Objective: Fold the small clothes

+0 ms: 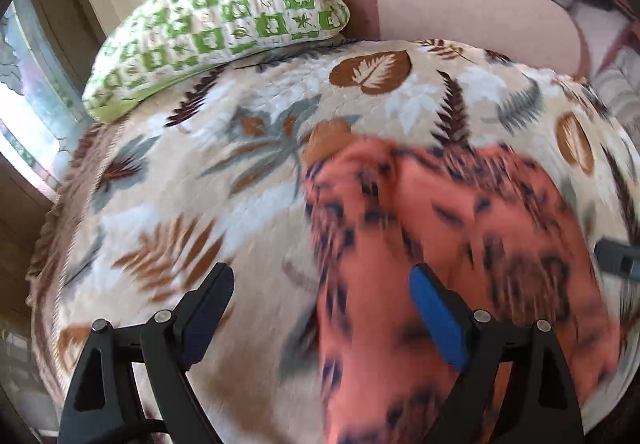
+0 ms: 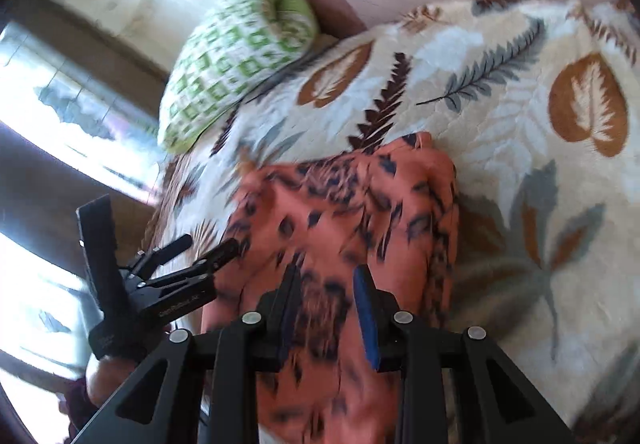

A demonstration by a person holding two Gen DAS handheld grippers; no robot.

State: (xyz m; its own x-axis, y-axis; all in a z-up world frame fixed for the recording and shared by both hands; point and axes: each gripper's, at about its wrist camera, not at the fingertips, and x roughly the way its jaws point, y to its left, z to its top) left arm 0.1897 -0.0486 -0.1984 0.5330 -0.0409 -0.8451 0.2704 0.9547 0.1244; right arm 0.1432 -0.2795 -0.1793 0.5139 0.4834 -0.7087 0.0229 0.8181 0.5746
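Observation:
An orange garment with dark blotches lies crumpled on a leaf-print blanket. My left gripper stands open above it. Its blue-padded finger is over the cloth and the other is over bare blanket, and nothing is pinched. In the right wrist view the garment runs from mid-frame down between my right gripper's narrow-set fingers, which are shut on a bunched fold of it. The left gripper shows at the garment's left edge, with a hand under it. A sliver of the right gripper shows at the left view's right edge.
A green-and-white checked pillow lies at the blanket's far left corner, beside a pink padded bolster. A bright window is off to the left. The blanket stretches wide to the right of the garment.

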